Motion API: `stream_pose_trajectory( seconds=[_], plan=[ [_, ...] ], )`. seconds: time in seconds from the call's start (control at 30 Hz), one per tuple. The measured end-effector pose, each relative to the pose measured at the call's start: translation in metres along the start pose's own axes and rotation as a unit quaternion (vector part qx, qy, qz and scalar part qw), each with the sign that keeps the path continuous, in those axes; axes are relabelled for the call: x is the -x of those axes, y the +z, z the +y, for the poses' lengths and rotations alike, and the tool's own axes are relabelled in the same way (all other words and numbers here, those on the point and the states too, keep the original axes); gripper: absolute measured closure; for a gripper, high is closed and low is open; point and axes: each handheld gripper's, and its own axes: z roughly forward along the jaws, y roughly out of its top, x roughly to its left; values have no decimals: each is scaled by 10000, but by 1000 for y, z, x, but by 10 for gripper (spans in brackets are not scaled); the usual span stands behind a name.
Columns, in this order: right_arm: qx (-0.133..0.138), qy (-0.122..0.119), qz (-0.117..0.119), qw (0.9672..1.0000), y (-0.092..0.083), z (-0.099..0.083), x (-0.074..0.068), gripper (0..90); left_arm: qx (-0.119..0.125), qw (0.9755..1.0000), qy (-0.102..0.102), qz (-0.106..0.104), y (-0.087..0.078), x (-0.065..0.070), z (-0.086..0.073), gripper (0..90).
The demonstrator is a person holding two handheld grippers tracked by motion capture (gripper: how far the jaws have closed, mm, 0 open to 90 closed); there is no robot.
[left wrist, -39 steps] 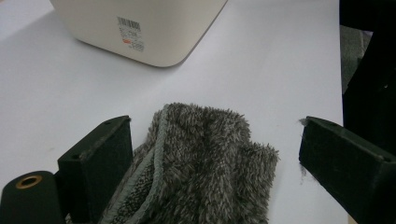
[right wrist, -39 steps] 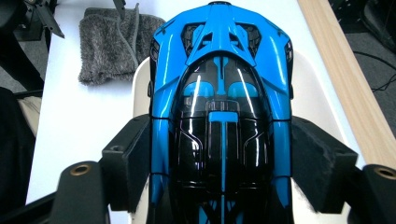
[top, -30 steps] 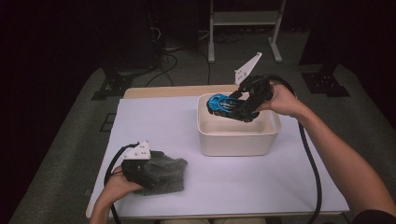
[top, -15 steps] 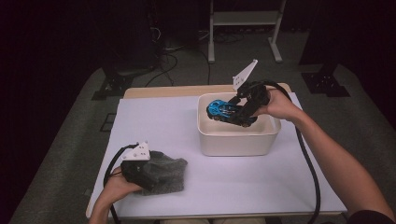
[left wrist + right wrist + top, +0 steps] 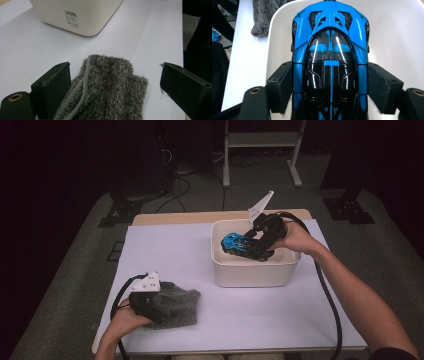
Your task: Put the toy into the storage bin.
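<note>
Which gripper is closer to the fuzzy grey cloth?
Left. The left gripper sits right over the grey cloth, jaws open on either side. The right gripper is away across the table, holding the blue toy car in the white tub.

The toy car (image 5: 329, 50) looks like hard plastic, very shiny, in blue and black, with lights gleaming on its smooth top. The bin (image 5: 252, 272) is smooth cream plastic with a dull shine. The grey cloth (image 5: 110, 87) is soft and fuzzy. The counter (image 5: 170, 250) has a flat, matt white top. The claw pads (image 5: 379, 87) look black, rough and felt-like.
</note>
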Motion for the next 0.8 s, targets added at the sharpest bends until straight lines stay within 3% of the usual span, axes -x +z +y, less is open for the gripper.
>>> stream_pose_trajectory(
  seconds=[0.8],
  plan=[
    [-219,115,166,9996,24,-8,9,270,9,10000,23,27,-3,0,0,94]
  ],
)
